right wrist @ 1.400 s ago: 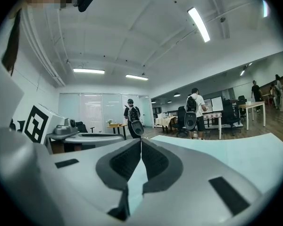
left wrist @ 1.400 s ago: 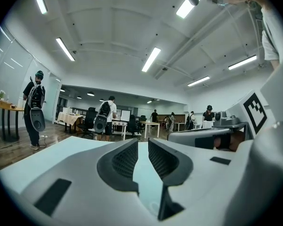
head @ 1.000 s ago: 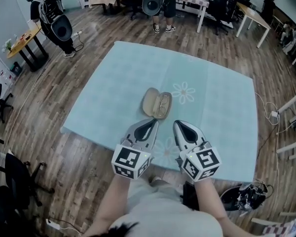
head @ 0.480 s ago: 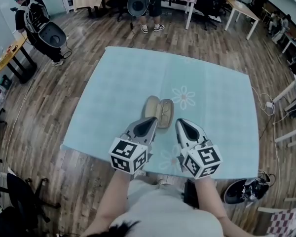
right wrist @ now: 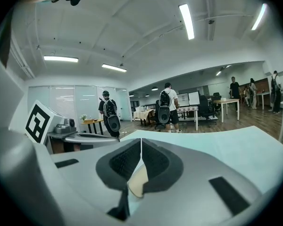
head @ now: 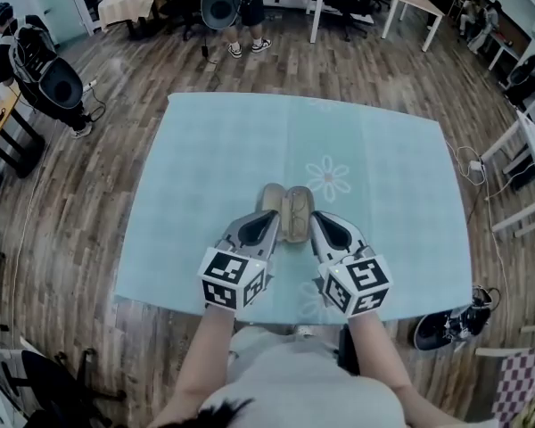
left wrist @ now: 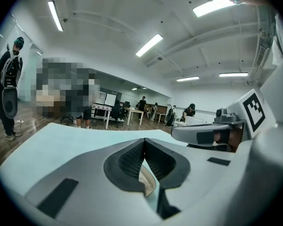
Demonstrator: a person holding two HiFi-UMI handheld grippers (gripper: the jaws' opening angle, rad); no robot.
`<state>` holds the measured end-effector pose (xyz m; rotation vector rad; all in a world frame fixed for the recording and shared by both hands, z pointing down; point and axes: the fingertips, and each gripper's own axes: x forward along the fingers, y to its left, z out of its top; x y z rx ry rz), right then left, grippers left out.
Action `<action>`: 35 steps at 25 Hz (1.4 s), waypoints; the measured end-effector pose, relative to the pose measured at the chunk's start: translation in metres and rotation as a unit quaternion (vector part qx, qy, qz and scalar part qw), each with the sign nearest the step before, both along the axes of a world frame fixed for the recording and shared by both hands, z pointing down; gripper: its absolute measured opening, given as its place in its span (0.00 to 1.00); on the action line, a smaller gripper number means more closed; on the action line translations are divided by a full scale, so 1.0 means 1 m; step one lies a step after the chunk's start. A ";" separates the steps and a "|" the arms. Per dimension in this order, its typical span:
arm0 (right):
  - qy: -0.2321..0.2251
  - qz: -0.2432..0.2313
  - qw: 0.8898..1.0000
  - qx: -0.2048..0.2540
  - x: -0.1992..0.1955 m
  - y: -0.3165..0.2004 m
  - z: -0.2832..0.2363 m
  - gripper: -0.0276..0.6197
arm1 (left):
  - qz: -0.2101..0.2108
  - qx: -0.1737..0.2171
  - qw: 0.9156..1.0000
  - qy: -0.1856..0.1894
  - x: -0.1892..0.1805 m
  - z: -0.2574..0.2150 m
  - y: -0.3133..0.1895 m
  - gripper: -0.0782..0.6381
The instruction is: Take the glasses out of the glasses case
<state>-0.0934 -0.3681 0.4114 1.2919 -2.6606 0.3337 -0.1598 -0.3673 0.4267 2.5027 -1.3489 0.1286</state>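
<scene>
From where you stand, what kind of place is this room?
Probably an open-plan office or lab: white rectangular desks with black office chairs on a brown wood-plank floor, long ceiling strip lights, and people wearing black backpack rigs.

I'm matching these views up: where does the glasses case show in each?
Head view: glasses case, open, at picture centre.
Left gripper view: its beige edge, low centre, behind the shut jaws.
Right gripper view: its beige edge, low centre, likewise.
Shared landmark: the light blue tablecloth.
</scene>
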 end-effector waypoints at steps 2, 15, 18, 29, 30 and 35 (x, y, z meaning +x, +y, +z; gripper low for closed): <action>0.006 0.005 1.000 -0.011 -0.002 -0.006 0.006 0.06 | 0.009 -0.004 1.000 0.000 0.000 0.004 -0.006 0.12; 0.049 0.034 0.995 -0.076 -0.004 -0.040 0.058 0.16 | 0.057 -0.034 0.998 0.021 0.009 0.032 -0.038 0.12; 0.048 0.040 0.994 -0.091 -0.006 -0.047 0.071 0.14 | 0.061 -0.042 0.997 0.024 0.009 0.038 -0.045 0.12; 0.089 0.067 0.979 -0.170 -0.011 -0.069 0.142 0.14 | 0.073 -0.070 0.994 0.031 0.006 0.063 -0.062 0.12; 0.089 0.071 0.978 -0.174 -0.011 -0.070 0.145 0.14 | 0.074 -0.072 0.994 0.031 0.007 0.065 -0.063 0.12; 0.100 0.084 0.972 -0.195 -0.010 -0.071 0.161 0.14 | 0.078 -0.081 0.993 0.027 0.006 0.073 -0.064 0.12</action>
